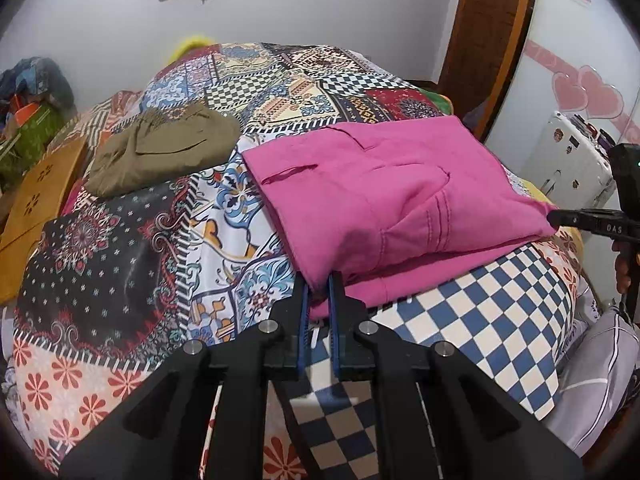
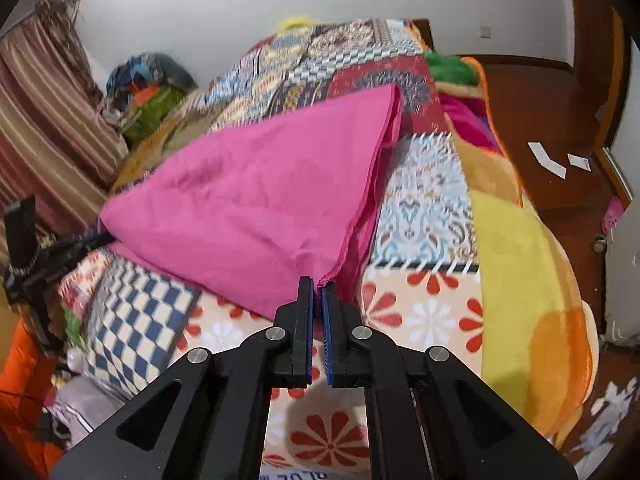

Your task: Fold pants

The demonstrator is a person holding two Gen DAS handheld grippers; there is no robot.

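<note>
The pink pants (image 1: 384, 200) lie folded on the patchwork bedspread (image 1: 120, 264) of a bed, the upper layer doubled over a lower one whose edge shows along the near side. The left hand-held gripper (image 1: 319, 284) is pinched narrow on the near left corner of the upper layer, pink cloth caught between its blue pads. The right hand-held gripper (image 2: 319, 286) is likewise clamped nearly closed on a hemmed corner of the pink pants (image 2: 256, 208), the fabric rising from its tips in a taut ridge.

The left wrist view alone shows the pants' face: a curved stitched pocket, a slit pocket nearer the far left, and a seam down the middle. It also shows folded olive shorts (image 1: 160, 148) lying apart to the far left on the bedspread, a wooden board (image 1: 36, 196) at the bed's left edge, and a white appliance (image 1: 576, 168) by a wall with pink heart stickers (image 1: 588, 92). The right hand-held gripper (image 1: 560, 218) enters there from the right edge, its tip at the pants' right corner.

The right wrist view shows the plain pink underside, a yellow-orange fleece blanket (image 2: 520, 280) along the bed's right edge, wooden floor (image 2: 540, 120) with paper scraps (image 2: 548, 160), and striped curtains (image 2: 44, 136). The other gripper (image 2: 96, 240) shows blurred at the left.
</note>
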